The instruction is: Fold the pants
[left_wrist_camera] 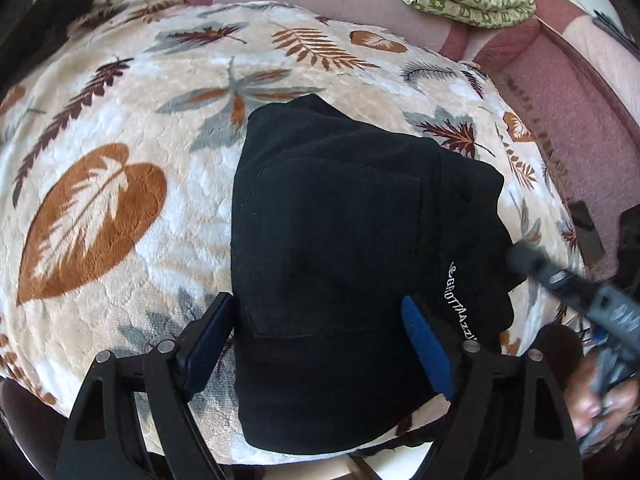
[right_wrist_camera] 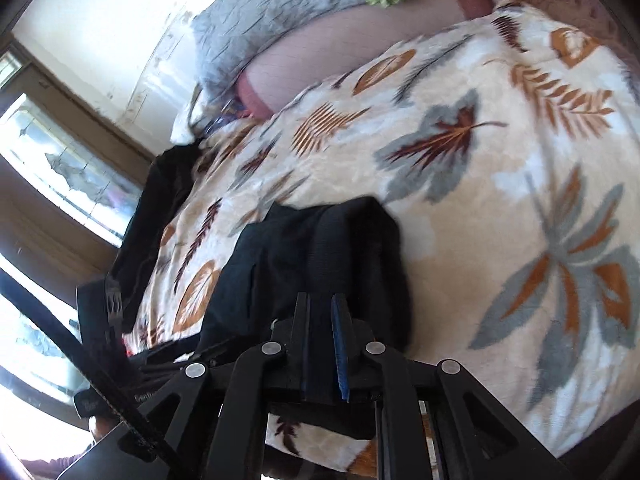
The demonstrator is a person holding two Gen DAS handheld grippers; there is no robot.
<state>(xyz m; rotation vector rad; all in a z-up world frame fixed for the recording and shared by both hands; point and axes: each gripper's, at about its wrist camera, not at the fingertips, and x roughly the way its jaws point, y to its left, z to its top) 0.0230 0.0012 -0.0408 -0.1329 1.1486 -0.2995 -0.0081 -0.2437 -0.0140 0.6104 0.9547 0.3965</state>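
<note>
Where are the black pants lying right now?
In the left wrist view the folded black pants lie centre-right on the leaf-print blanket, just ahead of the left hand-held gripper.

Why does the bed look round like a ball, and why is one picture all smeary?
Left wrist view: the fisheye lens bulges the leaf blanket, and the right gripper is blurred. Right wrist view: the blanket is smeared and the window glares white.

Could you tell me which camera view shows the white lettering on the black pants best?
The left wrist view: the white lettering lies plainly on the folded black pants. The right wrist view shows those pants only edge-on, with no lettering visible.
</note>
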